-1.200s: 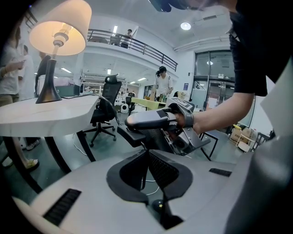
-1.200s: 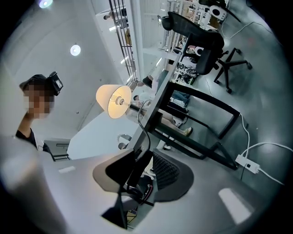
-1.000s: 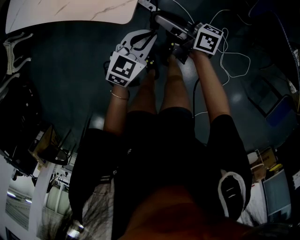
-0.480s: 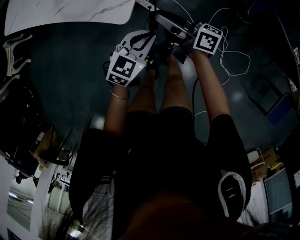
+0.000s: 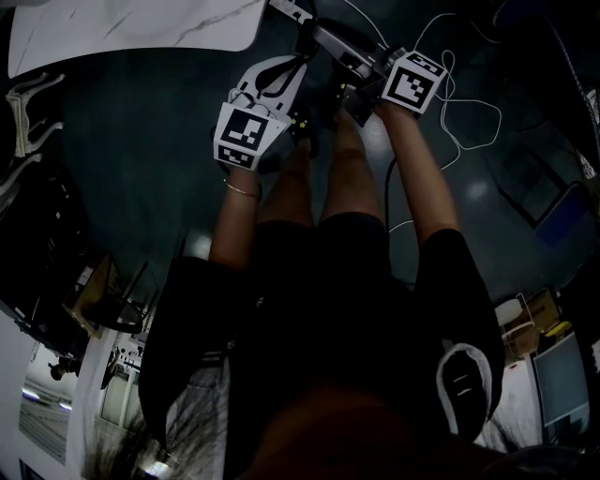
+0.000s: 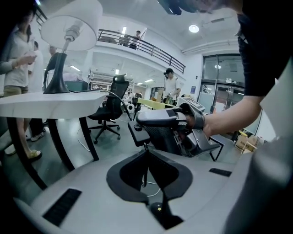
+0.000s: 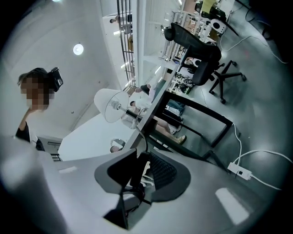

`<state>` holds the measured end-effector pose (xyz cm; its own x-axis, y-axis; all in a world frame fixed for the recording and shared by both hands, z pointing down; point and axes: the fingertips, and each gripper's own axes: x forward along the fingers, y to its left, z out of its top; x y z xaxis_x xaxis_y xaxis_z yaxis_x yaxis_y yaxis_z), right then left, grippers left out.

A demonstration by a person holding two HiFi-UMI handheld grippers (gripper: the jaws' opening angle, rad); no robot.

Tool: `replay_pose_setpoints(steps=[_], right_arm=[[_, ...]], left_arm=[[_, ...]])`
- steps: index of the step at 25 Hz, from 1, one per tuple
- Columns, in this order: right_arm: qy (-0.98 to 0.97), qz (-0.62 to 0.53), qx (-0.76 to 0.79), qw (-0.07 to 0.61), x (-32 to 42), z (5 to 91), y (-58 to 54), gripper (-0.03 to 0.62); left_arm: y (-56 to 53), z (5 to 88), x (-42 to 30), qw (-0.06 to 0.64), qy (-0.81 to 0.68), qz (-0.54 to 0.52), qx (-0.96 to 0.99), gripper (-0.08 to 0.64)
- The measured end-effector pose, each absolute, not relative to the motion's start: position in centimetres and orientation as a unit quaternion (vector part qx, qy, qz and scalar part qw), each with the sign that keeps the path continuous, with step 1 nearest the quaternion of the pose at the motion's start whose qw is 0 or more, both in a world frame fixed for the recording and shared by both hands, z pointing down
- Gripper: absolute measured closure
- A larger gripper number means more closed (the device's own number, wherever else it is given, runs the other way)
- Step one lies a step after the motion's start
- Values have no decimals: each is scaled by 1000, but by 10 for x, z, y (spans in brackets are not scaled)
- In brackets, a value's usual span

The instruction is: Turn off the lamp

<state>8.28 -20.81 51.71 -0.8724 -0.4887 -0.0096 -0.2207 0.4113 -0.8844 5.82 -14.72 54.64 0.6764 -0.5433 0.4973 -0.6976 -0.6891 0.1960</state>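
The lamp [image 6: 68,27] with a white shade stands on the white table [image 6: 46,103], also seen as lamp [image 7: 112,106]. Its black cord [image 7: 145,145] hangs from the table edge down to a black inline switch [image 6: 137,132]. My right gripper [image 7: 143,160] points level and is shut on that switch after its jaws closed a moment ago. My left gripper [image 6: 146,151] sits just below, tilted downward, its tips pinched on the cord under the switch. From the head view, the left gripper [image 5: 300,64] and right gripper [image 5: 305,33] meet beside the table [image 5: 122,23].
A black office chair [image 6: 110,109] stands beyond the table's dark legs [image 6: 59,141]. A white power strip [image 7: 239,170] and loose white cables [image 5: 469,112] lie on the floor. A person [image 6: 18,55] stands behind the table at left.
Both grippers stay almost where they were beside the table edge; the head view has only shifted slightly.
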Motion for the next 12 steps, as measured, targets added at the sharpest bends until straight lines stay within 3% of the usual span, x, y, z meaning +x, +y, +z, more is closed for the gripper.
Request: replay_pose_setpoints(steps=[8, 12], right_arm=[[831, -481, -249, 127, 96, 522, -210, 508], [831, -477, -253, 132, 95, 517, -206, 557]], left_arm=[[-158, 544, 42, 206, -389, 196, 876, 540], [-160, 546, 27, 211, -431, 199, 855, 540]])
